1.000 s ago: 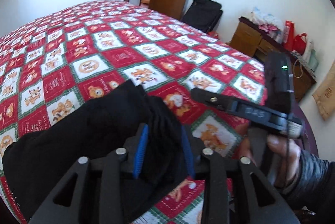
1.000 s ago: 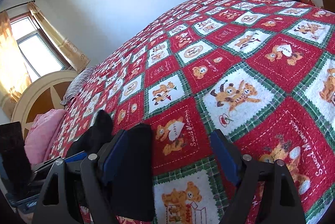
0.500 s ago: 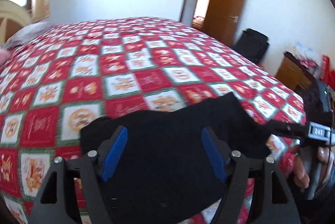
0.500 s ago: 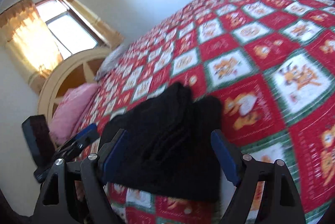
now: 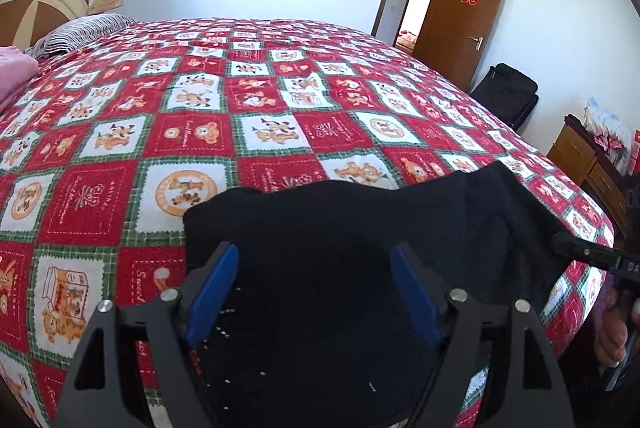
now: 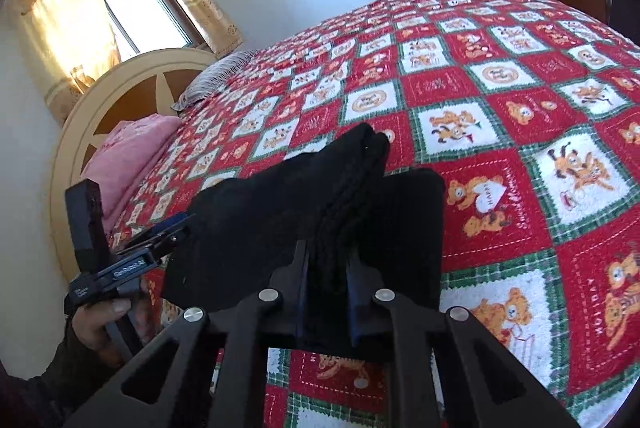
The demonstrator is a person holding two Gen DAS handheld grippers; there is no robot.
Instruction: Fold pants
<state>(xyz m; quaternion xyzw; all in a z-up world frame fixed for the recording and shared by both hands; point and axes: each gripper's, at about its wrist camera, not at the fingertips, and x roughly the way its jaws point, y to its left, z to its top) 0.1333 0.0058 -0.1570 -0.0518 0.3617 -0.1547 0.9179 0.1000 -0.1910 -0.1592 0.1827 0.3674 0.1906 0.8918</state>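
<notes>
Moved: right gripper (image 6: 326, 292) jaws closing, black pants (image 6: 312, 212) fold pinched.
Left gripper (image 5: 316, 292): opening, nothing held.
Risk: stack dragged off bedspread (image 6: 500, 88) if lifted unevenly.

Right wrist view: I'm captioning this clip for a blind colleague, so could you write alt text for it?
The right gripper is closing on a bunched ridge of the black pants, which lie partly folded on a bed with a red, white and green teddy-bear quilt. At lower left, a hand holds the left gripper at the pants' edge; behind are a pink pillow and a curtained window.
</notes>
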